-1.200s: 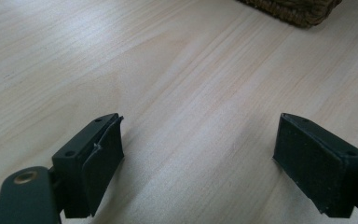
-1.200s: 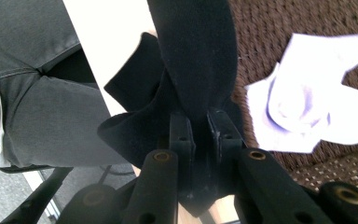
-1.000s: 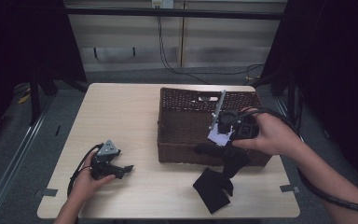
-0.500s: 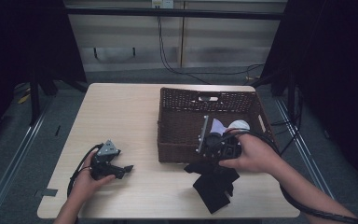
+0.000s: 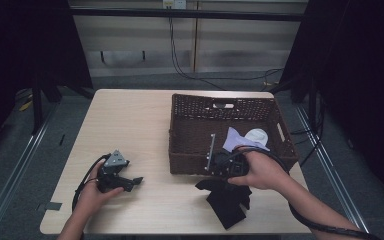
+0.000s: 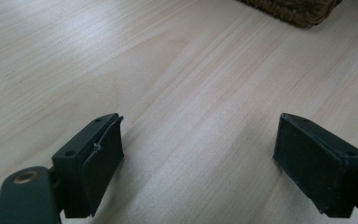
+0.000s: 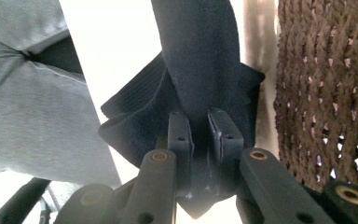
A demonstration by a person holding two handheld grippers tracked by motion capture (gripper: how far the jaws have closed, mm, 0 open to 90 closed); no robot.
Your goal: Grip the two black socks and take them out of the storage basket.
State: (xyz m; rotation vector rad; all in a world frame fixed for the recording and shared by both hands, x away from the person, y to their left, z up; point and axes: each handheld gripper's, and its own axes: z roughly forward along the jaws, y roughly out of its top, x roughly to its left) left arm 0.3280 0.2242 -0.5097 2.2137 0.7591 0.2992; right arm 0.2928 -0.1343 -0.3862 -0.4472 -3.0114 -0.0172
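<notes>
A black cloth [image 5: 227, 199] lies crumpled on the table just in front of the brown wicker basket [image 5: 195, 150]. My right gripper [image 5: 225, 172] points down at it, and its jaws are shut on a fold of the black cloth [image 7: 200, 60], which hangs from them beside the basket wall [image 7: 326, 93]. My left gripper [image 5: 130, 181] rests on the table at the front left, held by a hand. Its jaws stand wide open over bare wood, with nothing between the fingers [image 6: 91, 163].
Inside the basket lie a pale lilac cloth [image 5: 236, 137] and a white round item [image 5: 257, 135]. A grey-clad leg [image 7: 28, 93] shows past the table's front edge in the right gripper view. Bare wood spreads across the table's left half [image 5: 125, 125].
My right gripper has come out of the basket toward the front edge and down onto the black cloth, now shut on it. The left gripper has stayed put.
</notes>
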